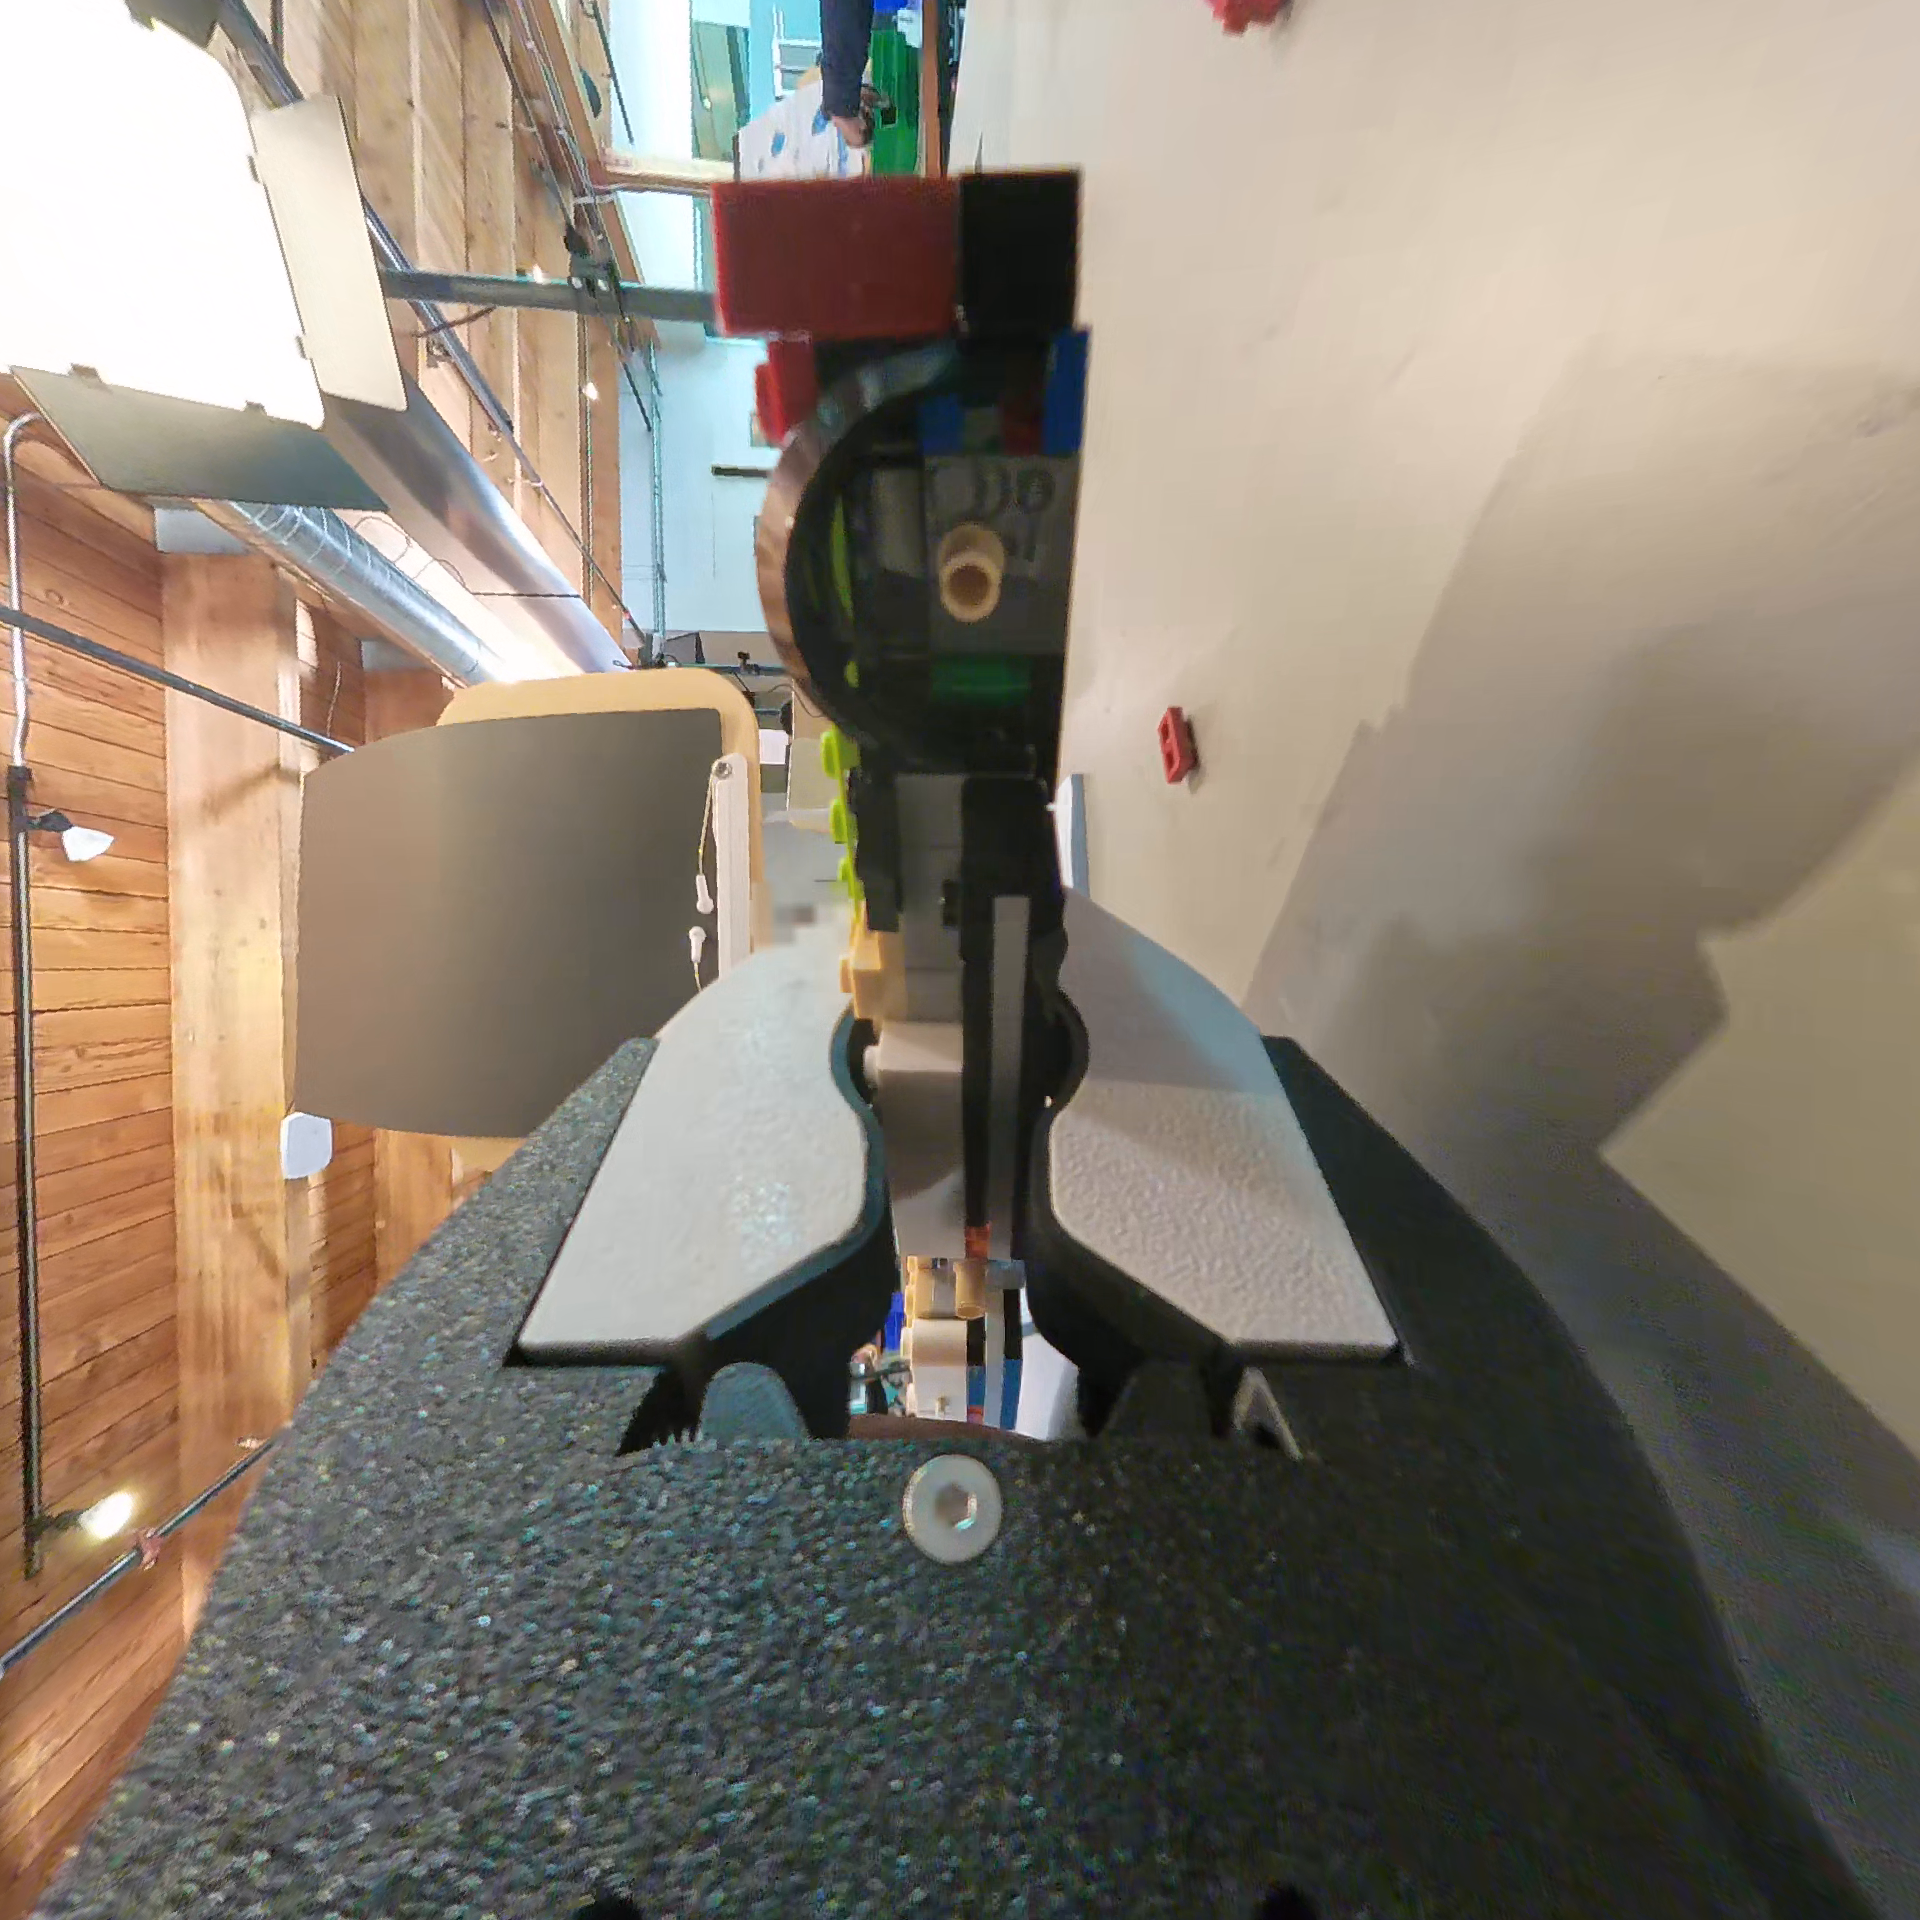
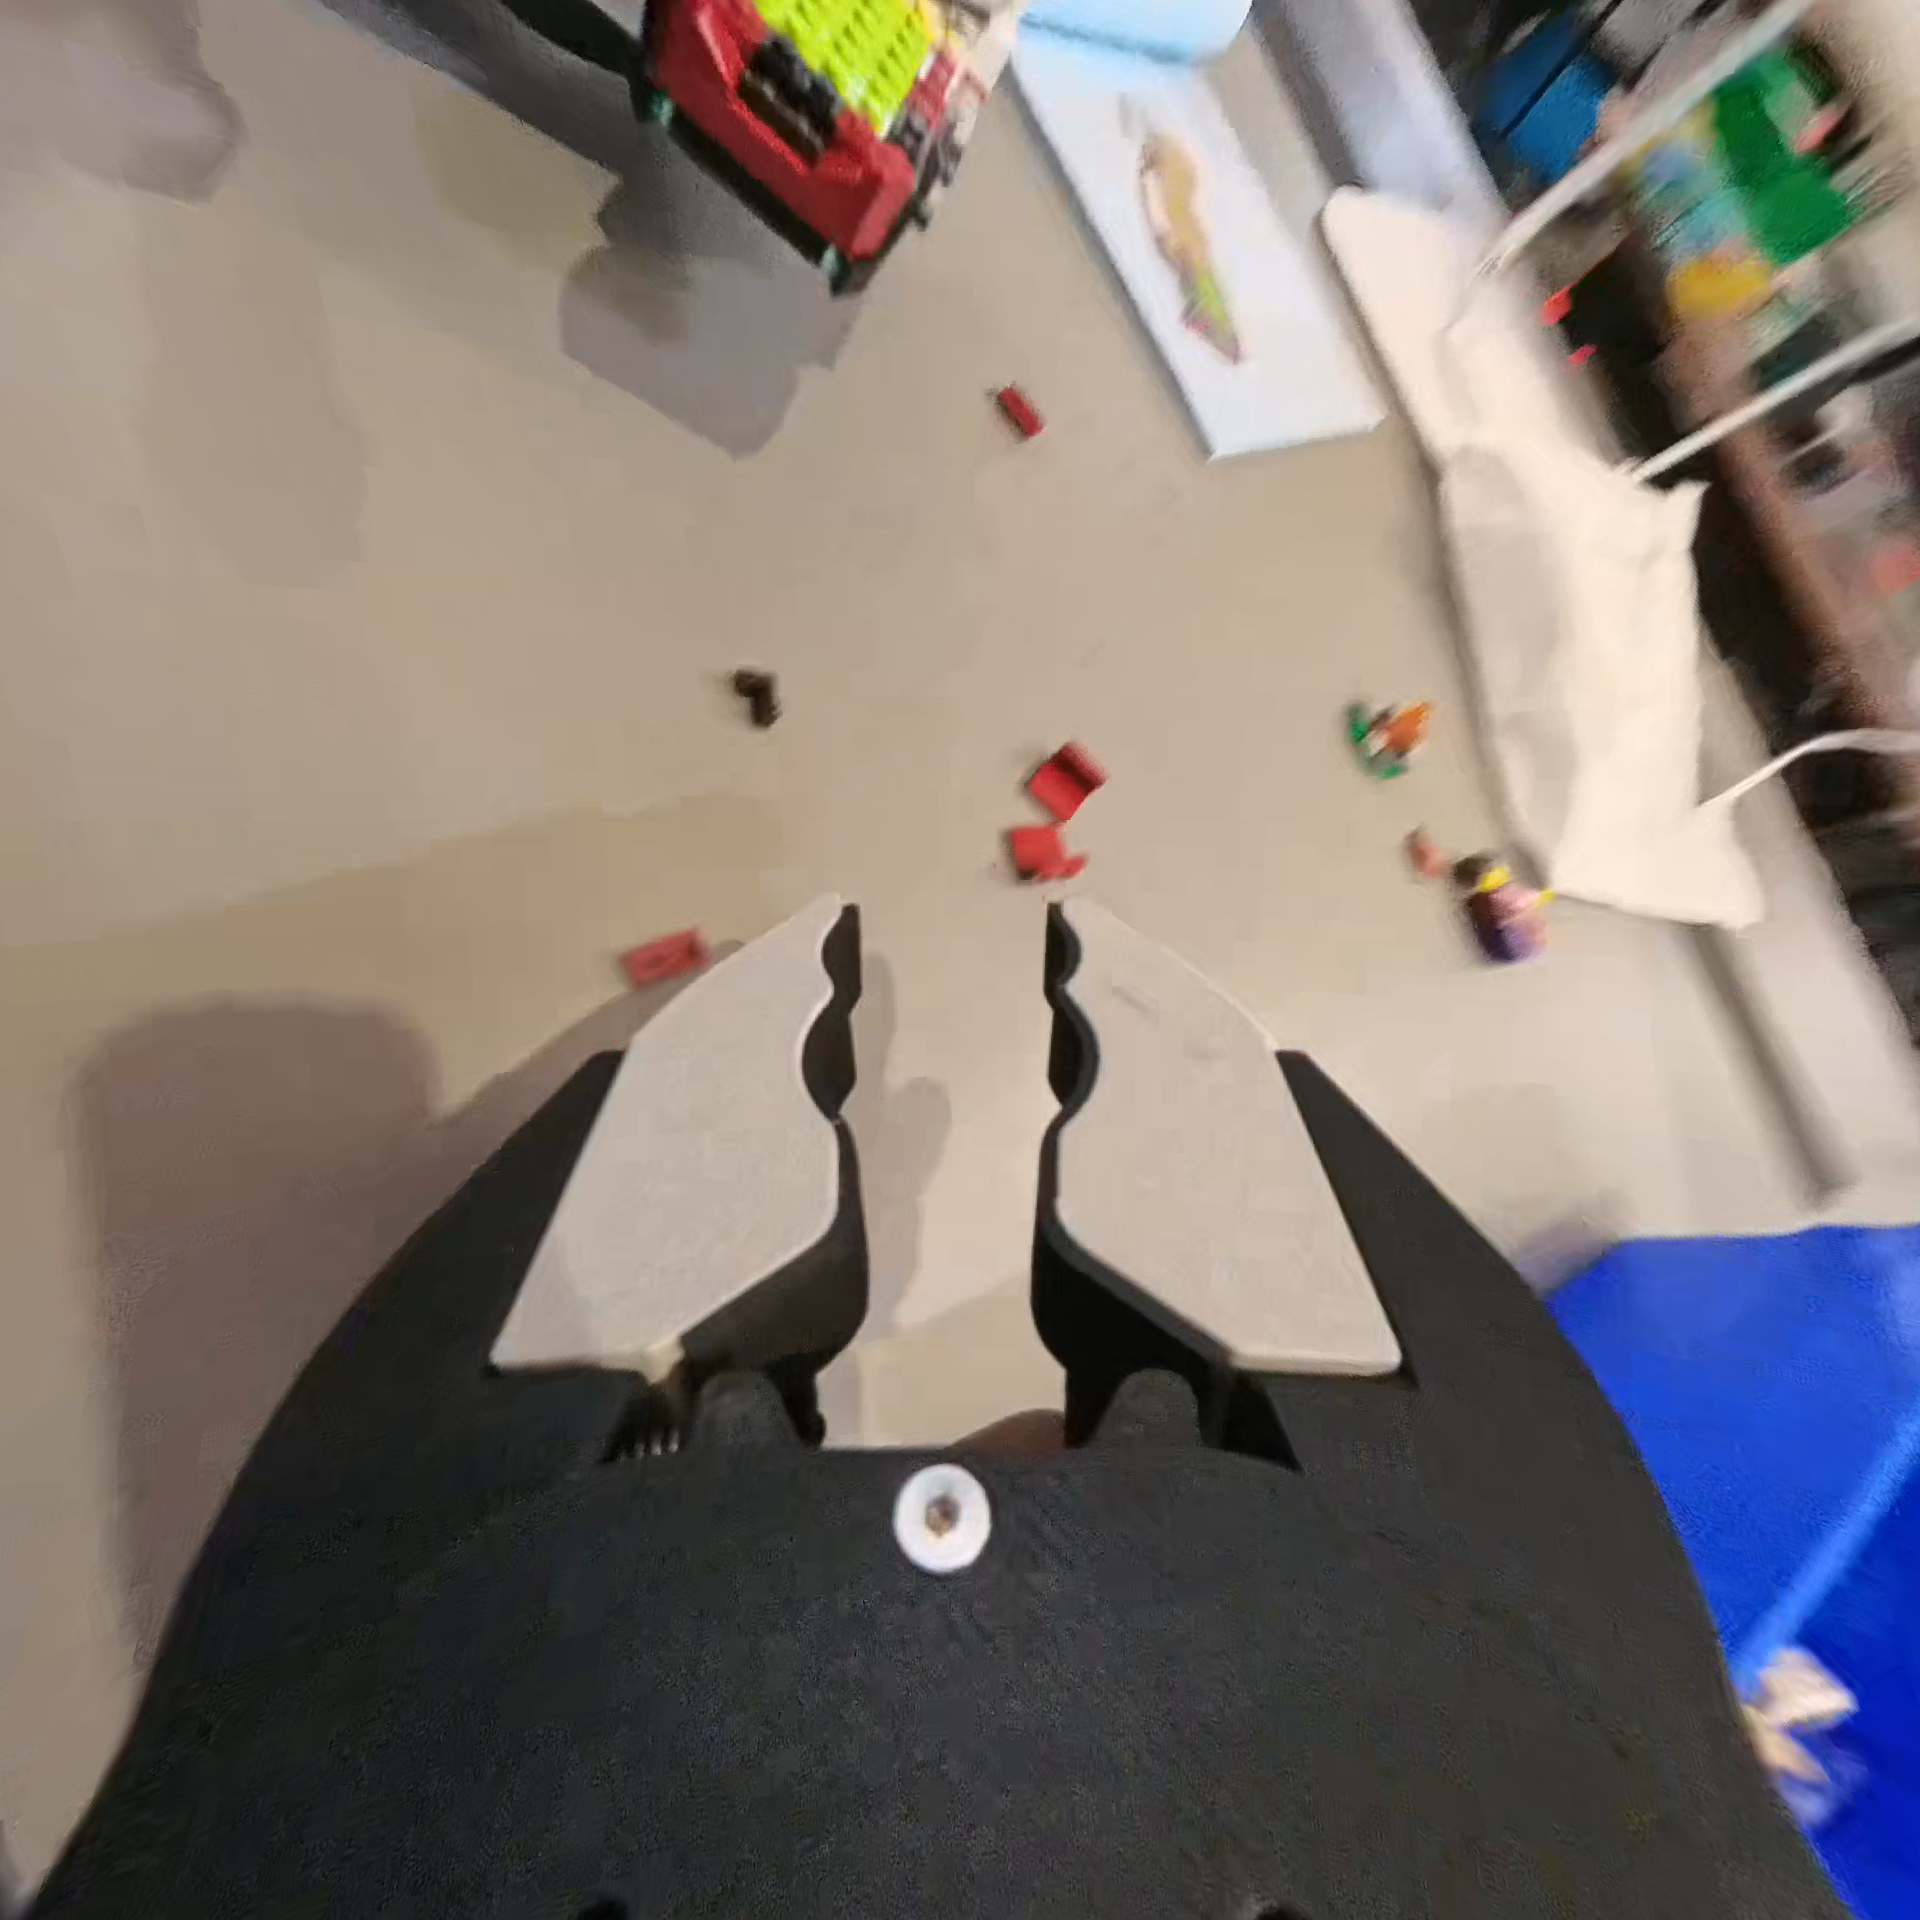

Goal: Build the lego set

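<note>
Writing: nothing readable on the bricks or tongs in either view; the booklet (image 2: 1195,260) is showing only a blurry drawing.

Left tongs: left tongs (image 1: 961,935) are turned on their side, so the beige counter (image 1: 1455,520) is running up the right edge of the left wrist view like a wall. They're clamping a multicolour brick model (image 1: 925,582), with both pale fingers (image 1: 748,1143) squeezing its grey and black lower section.

Model: it's sticking out past the fingertips, showing a red block and a black block at the far end, a dark round part, blue, green and lime bits, and a tan peg facing the camera. One side is sitting right against the counter.

Right tongs: right tongs (image 2: 951,935) are pointing down at the counter from above, jaws standing apart with only bare counter between them, gripping nothing.

Count near right tongs: four small red bricks (image 2: 1044,852) are lying loose, two just ahead of the fingertips, one flat one by the left finger, one farther off. Also one small black piece (image 2: 756,696), one green-orange cluster (image 2: 1387,738), one purple minifigure (image 2: 1501,914).

Other stuff: one red and lime brick build (image 2: 821,114) is sitting at the far side, plus a blue sheet (image 2: 1714,1455) at lower right. Whole right view is pretty blurry.

Left view extra: one loose red brick (image 1: 1176,743) is lying on the counter beside the model.
</note>
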Available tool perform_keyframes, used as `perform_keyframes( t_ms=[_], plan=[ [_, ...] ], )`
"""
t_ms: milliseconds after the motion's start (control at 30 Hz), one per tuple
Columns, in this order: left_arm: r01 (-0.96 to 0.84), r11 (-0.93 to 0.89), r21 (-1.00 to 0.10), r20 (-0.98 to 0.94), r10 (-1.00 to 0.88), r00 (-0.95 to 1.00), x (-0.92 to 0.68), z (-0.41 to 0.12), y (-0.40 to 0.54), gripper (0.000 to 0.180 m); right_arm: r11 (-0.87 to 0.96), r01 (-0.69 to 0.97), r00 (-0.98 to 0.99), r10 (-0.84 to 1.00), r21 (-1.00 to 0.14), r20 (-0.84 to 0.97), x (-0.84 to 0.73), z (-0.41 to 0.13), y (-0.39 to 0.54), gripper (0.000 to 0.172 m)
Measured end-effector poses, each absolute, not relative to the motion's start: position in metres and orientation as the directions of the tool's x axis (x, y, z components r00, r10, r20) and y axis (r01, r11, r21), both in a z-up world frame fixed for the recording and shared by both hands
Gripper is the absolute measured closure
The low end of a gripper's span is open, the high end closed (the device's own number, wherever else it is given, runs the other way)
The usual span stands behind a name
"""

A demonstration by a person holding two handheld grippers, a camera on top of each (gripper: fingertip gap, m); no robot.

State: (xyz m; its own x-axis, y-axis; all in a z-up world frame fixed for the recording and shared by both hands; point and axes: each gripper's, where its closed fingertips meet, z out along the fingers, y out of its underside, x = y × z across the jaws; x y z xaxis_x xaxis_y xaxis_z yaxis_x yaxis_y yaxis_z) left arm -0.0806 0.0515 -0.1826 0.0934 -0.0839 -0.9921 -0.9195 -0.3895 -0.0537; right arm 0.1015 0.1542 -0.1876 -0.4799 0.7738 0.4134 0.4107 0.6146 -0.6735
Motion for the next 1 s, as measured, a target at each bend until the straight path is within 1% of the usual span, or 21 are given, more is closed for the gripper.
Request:
perform_keyframes(
  t_ms=[100,167,233,333,400,433,467,500,600,700,767,900,1000],
  plan=[
    [-0.93,-0.364,-0.05,-0.991,-0.094,0.091,-0.073,-0.185,0.053,0.156,0.581,0.459,-0.572,0.772,-0.672,0.277,0.125,-0.208,0.143,0.138],
    [-0.94,-0.338,-0.042,-0.991,-0.103,0.081,-0.067,-0.186,0.055,0.156,0.605,0.451,-0.631,0.736,-0.657,0.245,0.132,-0.221,0.134,0.137],
    [-0.945,-0.326,-0.033,-0.991,-0.114,0.074,-0.063,-0.188,0.055,0.156,0.628,0.446,-0.66,0.712,-0.638,0.24,0.13,-0.229,0.133,0.132],
    [-0.949,-0.315,-0.02,-0.99,-0.124,0.062,-0.06,-0.19,0.056,0.156,0.626,0.444,-0.703,0.687,-0.641,0.183,0.122,-0.236,0.127,0.132],
    [-0.95,-0.313,-0.019,-0.991,-0.121,0.06,-0.059,-0.19,0.056,0.156,0.614,0.441,-0.726,0.673,-0.655,0.141,0.118,-0.238,0.121,0.135],
    [-0.949,-0.314,-0.022,-0.991,-0.122,0.063,-0.059,-0.19,0.056,0.156,0.612,0.443,-0.739,0.663,-0.655,0.12,0.116,-0.24,0.119,0.14],
    [-0.949,-0.314,-0.023,-0.991,-0.121,0.064,-0.059,-0.189,0.056,0.156,0.616,0.444,-0.751,0.652,-0.651,0.105,0.115,-0.241,0.117,0.15],
    [-0.949,-0.314,-0.023,-0.991,-0.119,0.063,-0.059,-0.189,0.055,0.156,0.628,0.439,-0.758,0.643,-0.642,0.11,0.113,-0.242,0.116,0.156],
    [-0.949,-0.313,-0.032,-0.99,-0.117,0.072,-0.061,-0.188,0.055,0.156,0.677,0.389,-0.754,0.623,-0.625,0.207,0.097,-0.238,0.117,0.156],
    [-0.947,-0.32,-0.023,-0.99,-0.126,0.066,-0.064,-0.188,0.054,0.156,0.649,0.315,-0.697,0.654,-0.693,0.295,0.066,-0.213,0.113,0.156],
    [-0.945,-0.326,-0.019,-0.99,-0.129,0.064,-0.07,-0.186,0.052,0.156,0.64,0.282,-0.669,0.665,-0.715,0.332,0.041,-0.198,0.109,0.156],
    [-0.94,-0.341,-0.001,-0.987,-0.153,0.056,-0.084,-0.188,0.046,0.156,0.695,0.28,-0.67,0.635,-0.662,0.384,0.009,-0.199,0.105,0.155],
    [-0.924,-0.384,-0.003,-0.984,-0.165,0.072,-0.096,-0.191,0.044,0.156,0.692,0.258,-0.642,0.644,-0.675,0.416,-0.001,-0.201,0.103,0.146]
  ],
)
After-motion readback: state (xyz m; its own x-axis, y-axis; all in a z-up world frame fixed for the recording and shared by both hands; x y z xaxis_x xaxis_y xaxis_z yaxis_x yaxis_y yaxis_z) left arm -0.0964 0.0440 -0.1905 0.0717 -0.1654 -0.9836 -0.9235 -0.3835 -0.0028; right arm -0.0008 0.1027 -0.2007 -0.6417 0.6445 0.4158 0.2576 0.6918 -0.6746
